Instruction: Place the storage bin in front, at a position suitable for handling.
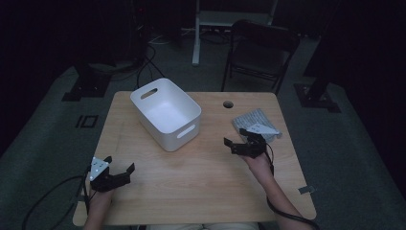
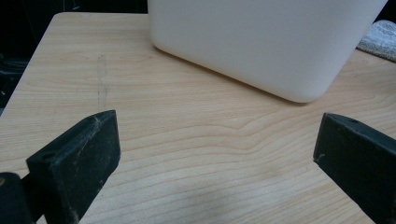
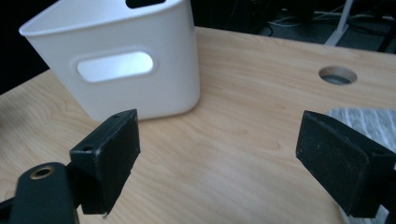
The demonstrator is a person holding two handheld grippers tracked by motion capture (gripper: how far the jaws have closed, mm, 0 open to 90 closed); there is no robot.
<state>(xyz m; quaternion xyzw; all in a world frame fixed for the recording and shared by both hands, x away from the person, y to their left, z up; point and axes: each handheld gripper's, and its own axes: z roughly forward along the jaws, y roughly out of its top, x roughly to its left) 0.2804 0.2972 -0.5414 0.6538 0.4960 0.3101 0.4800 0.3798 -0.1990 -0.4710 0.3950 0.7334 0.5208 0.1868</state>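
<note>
A: Overhead, then: left gripper (image 1: pixel 118 169) spread wide at seven o'clock, holding nothing; right gripper (image 1: pixel 238 136) equally wide, empty, just beside the grey cloth (image 1: pixel 253 122) at three o'clock; white bin (image 1: pixel 165 113) at centre.

B: Left gripper view: jaws apart; bin (image 2: pixel 261 42) at twelve. Right gripper view: jaws apart; cloth (image 3: pixel 362 123) at three.

In the left gripper view the white bin (image 2: pixel 261 42) is cut off by the top edge, so its rim and handle slots are out of sight, and the grey cloth (image 2: pixel 380 39) shows as just a corner at the right edge. In the right gripper view the cloth (image 3: pixel 369 122) runs off the right edge, partly behind one of the fingers (image 3: pixel 343 161). In the high view the right gripper (image 1: pixel 245 142) covers the cloth's near edge.
</note>
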